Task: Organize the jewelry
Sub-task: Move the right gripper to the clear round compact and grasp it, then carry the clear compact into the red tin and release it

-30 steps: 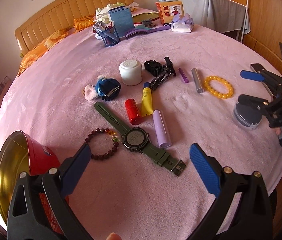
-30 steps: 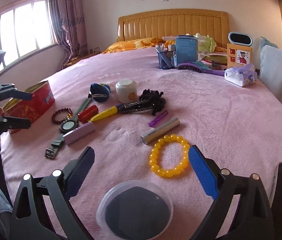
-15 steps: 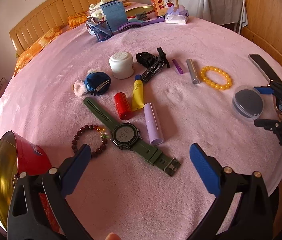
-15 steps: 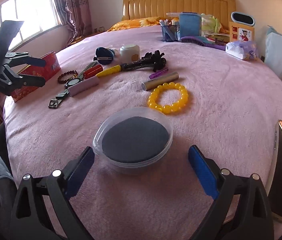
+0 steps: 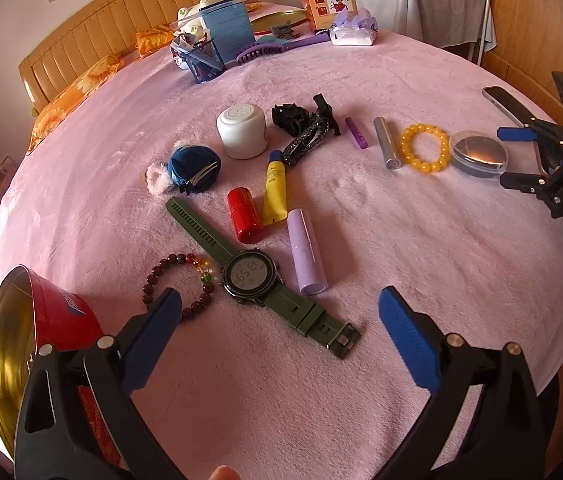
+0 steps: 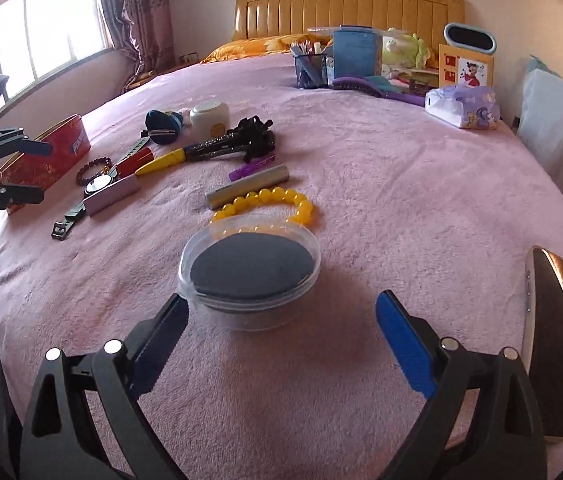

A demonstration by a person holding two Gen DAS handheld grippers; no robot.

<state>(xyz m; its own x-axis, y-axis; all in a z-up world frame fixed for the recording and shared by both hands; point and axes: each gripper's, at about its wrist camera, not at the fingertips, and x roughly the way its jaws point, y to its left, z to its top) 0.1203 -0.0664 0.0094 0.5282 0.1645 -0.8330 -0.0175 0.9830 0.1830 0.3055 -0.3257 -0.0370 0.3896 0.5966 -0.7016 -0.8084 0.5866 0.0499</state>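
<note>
On the pink bedspread lie a green watch (image 5: pixel 255 276), a dark red bead bracelet (image 5: pixel 179 280) and a yellow bead bracelet (image 5: pixel 424 149). A red tin (image 5: pixel 21 344) with a gold inside stands at the near left. My left gripper (image 5: pixel 279 334) is open and empty, just short of the watch. My right gripper (image 6: pixel 281 338) is open and empty, right behind a clear round tub (image 6: pixel 248 276) with a dark pad; the yellow bracelet (image 6: pixel 265 204) lies beyond the tub. The right gripper also shows in the left wrist view (image 5: pixel 521 156).
A red tube (image 5: pixel 244 216), yellow tube (image 5: pixel 274 192), lilac tube (image 5: pixel 306 256), silver tube (image 5: pixel 387 148), white jar (image 5: pixel 242 131), blue pouch (image 5: pixel 193 170) and black clips (image 5: pixel 305 128) lie mid-bed. A phone (image 6: pixel 553 340) lies at the right edge. Boxes and a pen cup (image 5: pixel 204 62) stand at the back.
My right gripper has moved forward so its fingers now flank the near side of the clear tub. The left gripper has shifted slightly towards the watch. Both stay open.
</note>
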